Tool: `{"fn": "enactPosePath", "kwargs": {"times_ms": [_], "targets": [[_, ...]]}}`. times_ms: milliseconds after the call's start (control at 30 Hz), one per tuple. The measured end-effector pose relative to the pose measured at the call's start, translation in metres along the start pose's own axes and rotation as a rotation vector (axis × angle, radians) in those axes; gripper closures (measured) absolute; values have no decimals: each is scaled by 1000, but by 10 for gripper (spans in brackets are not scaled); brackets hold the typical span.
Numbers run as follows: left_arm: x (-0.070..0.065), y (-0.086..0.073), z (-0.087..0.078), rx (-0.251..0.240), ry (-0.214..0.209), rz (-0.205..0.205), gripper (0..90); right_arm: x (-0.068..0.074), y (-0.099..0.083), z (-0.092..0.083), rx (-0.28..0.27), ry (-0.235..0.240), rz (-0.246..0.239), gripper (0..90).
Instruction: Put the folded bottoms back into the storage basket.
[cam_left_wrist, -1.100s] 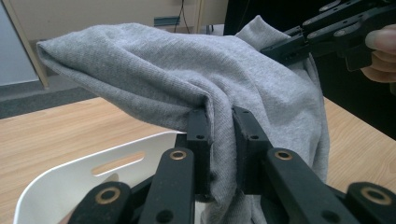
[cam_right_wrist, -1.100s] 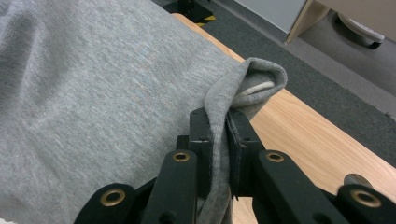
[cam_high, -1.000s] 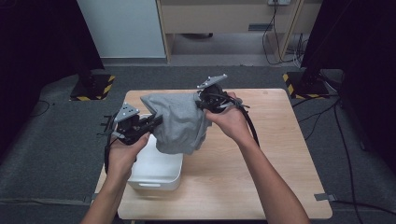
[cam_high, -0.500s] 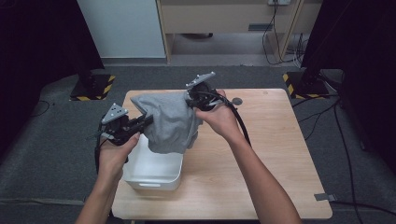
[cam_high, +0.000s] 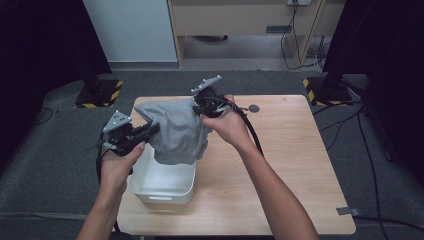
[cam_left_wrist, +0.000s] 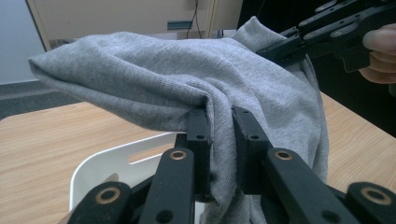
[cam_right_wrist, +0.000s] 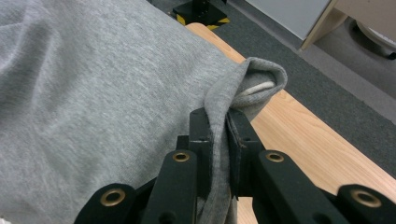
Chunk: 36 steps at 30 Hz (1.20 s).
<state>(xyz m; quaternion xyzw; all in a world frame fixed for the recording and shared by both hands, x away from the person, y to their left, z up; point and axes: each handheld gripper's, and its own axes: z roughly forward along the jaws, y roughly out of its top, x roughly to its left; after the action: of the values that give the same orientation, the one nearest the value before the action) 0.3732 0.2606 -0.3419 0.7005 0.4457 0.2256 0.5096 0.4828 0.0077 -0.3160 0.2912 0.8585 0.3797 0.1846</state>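
A grey folded cloth (cam_high: 175, 130) hangs in the air between both grippers, above the far end of a white plastic bin (cam_high: 162, 182). My left gripper (cam_high: 152, 129) is shut on the cloth's left edge, and the left gripper view shows fabric (cam_left_wrist: 187, 84) pinched between the black jaws (cam_left_wrist: 219, 140). On the cloth's far right corner my right gripper (cam_high: 197, 107) is shut too. The right gripper view shows a fold of cloth (cam_right_wrist: 116, 93) squeezed at its fingertips (cam_right_wrist: 217, 130). The cloth's lower part droops toward the bin.
The wooden table (cam_high: 290, 165) has bare room to the right of the bin. A small dark round disc (cam_high: 254, 108) lies near the far edge. Black-and-yellow stand bases (cam_high: 100, 92) sit on the grey carpet beyond the table's corners.
Both hands carried the cloth leftward across the table, so it now hangs over the bin's far end. The grips on the cloth stayed the same.
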Motion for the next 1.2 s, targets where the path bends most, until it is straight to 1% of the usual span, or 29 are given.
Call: {"fn": "enactPosePath", "kwargs": {"times_ms": [300, 667, 800, 933, 1000, 1100, 1200], "targets": [[6, 0, -7, -6, 10, -6, 785, 7, 7, 7, -2, 14, -4, 824], [12, -5, -11, 1, 25, -4, 785, 13, 8, 18, 7, 30, -4, 824], [15, -11, -11, 14, 29, -9, 785, 16, 8, 23, 11, 38, -11, 824], [16, -15, -11, 21, 31, -10, 785, 17, 6, 25, -1, 50, 4, 823], [16, -16, -11, 24, 31, -11, 785, 17, 5, 26, 0, 52, 3, 823], [18, -20, -10, 34, 33, -14, 785, 18, -2, 31, 7, 60, 7, 823], [18, -23, -10, 37, 33, -15, 785, 18, -5, 32, 7, 64, 9, 823]]}}
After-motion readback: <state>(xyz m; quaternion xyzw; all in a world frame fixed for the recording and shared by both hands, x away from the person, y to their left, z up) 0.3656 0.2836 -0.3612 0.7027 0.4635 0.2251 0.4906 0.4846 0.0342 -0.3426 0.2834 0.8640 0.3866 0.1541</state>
